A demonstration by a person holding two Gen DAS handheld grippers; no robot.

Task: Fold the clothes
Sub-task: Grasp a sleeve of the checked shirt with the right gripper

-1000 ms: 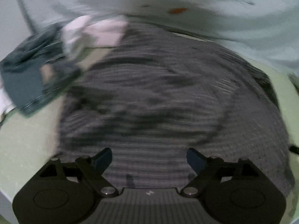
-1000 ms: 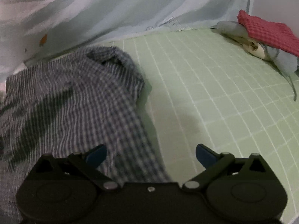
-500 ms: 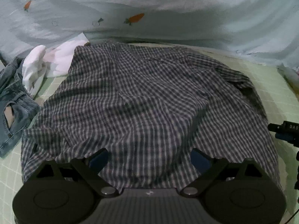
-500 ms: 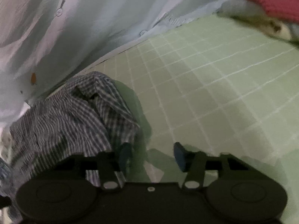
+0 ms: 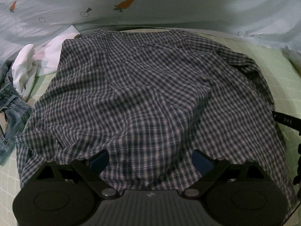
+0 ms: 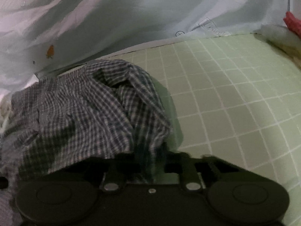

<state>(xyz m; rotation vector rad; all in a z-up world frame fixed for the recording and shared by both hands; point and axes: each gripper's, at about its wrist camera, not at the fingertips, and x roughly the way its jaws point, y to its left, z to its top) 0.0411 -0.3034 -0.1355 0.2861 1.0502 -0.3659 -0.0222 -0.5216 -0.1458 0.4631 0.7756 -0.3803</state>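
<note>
Dark checked cotton shirt [image 5: 146, 94]: soft, light, limp; right claw [image 6: 148, 163] clamps its edge, left claw [image 5: 150, 160] open above hem.

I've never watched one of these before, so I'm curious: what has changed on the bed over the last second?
The right gripper came down to the near right edge of the checked shirt, and its fingers, wide apart before, have closed on that fabric. The left gripper stayed open over the shirt's near hem. The shirt stays spread on the green sheet; jeans and white garment lie unmoved.
</note>
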